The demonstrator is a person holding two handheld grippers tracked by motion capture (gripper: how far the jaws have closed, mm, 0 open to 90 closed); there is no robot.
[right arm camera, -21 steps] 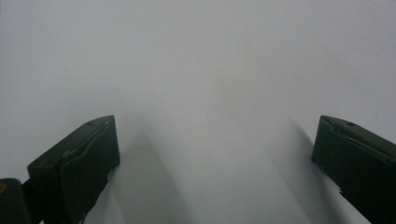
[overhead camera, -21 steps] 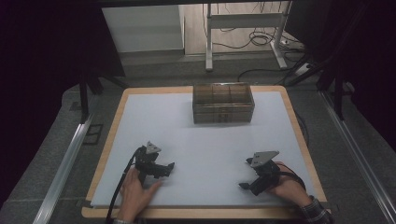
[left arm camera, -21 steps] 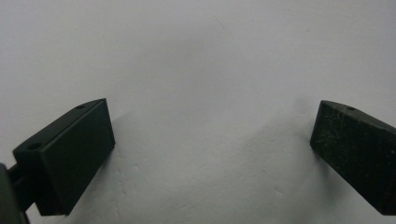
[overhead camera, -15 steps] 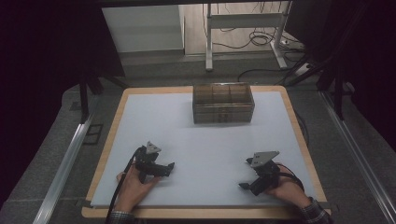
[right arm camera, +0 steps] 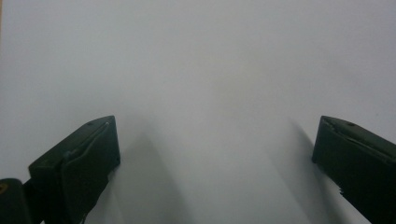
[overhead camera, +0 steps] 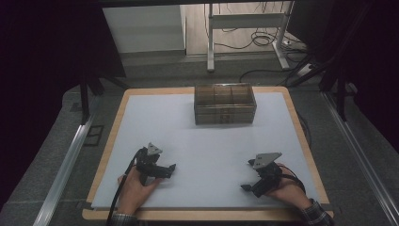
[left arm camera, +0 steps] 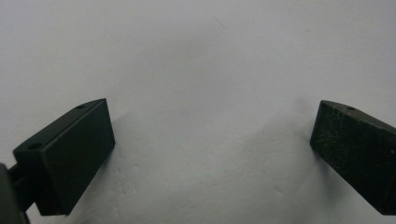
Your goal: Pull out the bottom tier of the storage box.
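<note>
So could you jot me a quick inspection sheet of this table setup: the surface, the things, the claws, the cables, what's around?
Surface: white sheet on a wooden-edged table, bare where the claws sit.
Job's things: brown see-through compartment box at the far middle.
Clutter: nothing seen.
Grippers: left claw and right claw low over the sheet, jaws apart, holding nothing.
Cables: black cable trails from the left claw; more on the floor.
Surroundings: metal desk frame beyond, dark curtains at the sides.

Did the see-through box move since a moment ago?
No. The clear box sits at the same spot near the far edge of the white table, just as in the earlier high views.
</note>
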